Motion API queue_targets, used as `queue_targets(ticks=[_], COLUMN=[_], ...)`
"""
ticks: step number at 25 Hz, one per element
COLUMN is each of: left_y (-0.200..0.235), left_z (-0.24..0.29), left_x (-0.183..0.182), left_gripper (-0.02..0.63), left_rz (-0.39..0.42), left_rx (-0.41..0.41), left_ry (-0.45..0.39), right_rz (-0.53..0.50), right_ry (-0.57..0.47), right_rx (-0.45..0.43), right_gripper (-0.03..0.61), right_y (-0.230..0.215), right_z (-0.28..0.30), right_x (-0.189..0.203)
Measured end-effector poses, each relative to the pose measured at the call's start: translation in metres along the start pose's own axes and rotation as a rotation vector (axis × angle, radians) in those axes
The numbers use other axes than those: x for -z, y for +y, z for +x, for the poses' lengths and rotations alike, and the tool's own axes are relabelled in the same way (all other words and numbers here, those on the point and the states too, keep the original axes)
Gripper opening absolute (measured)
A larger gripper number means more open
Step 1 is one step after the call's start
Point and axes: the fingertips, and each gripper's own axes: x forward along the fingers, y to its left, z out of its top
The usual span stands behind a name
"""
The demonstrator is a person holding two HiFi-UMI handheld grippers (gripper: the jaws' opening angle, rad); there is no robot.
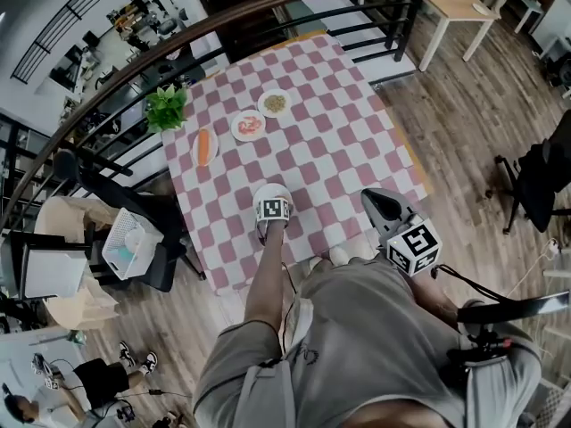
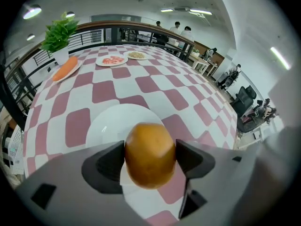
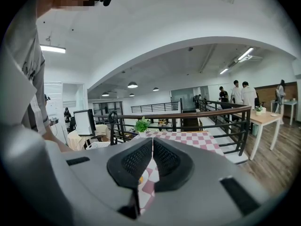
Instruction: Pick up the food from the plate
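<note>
A round orange-brown food (image 2: pixel 149 154) sits between the jaws of my left gripper (image 2: pixel 150 160), just over a white plate (image 2: pixel 106 126). Both pads lie against its sides, so the gripper is shut on it. I cannot tell whether it still rests on the plate. In the head view my left gripper (image 1: pixel 272 205) is over the near part of the pink-and-white checked table (image 1: pixel 330 150), hiding the food. My right gripper (image 1: pixel 378 200) hovers at the table's near right edge, and its pads (image 3: pixel 162 159) are pressed together, shut with nothing between them.
At the table's far left are a carrot on a plate (image 1: pixel 204 146), a plate of pink food (image 1: pixel 249 125), a plate of grainy food (image 1: pixel 275 103) and a potted plant (image 1: pixel 166 107). A curved railing (image 1: pixel 268 7) runs behind. A white basket (image 1: pixel 129 243) stands left.
</note>
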Motion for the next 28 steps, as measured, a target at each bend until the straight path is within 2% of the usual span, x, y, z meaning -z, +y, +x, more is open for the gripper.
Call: queue_targets(ticks=[5, 9, 14, 21, 24, 28], left_y=[0.005, 0.005, 0.005, 0.004, 0.004, 0.008], left_z=[0.02, 0.018, 0.019, 0.013, 0.012, 0.002], left_x=[0.014, 0.014, 0.011, 0.01, 0.01, 0.0], left_gripper=[0.364, 0.364, 0.362, 0.362, 0.362, 0.362], left_rz=[-0.013, -0.02, -0.006, -0.108, -0.075, -0.036], left_rx=[0.003, -0.011, 0.012, 0.152, 0.155, 0.126], left_ry=[0.095, 0.062, 0.07, 0.014, 0.015, -0.04], right_rz=[-0.001, -0.002, -0.004, -0.001, -0.001, -0.005], right_ry=[-0.004, -0.008, -0.006, -0.006, 0.001, 0.017], right_rx=[0.009, 0.015, 0.008, -0.005, -0.019, -0.059], right_gripper=[0.017, 0.017, 0.017, 0.017, 0.017, 0.017], right_y=[-0.002, -0.005, -0.003, -0.003, -0.001, 0.009], right_z=[0.001, 0.003, 0.007, 0.01, 0.014, 0.021], right_x=[-0.002, -0.004, -0.005, -0.004, -0.003, 0.0])
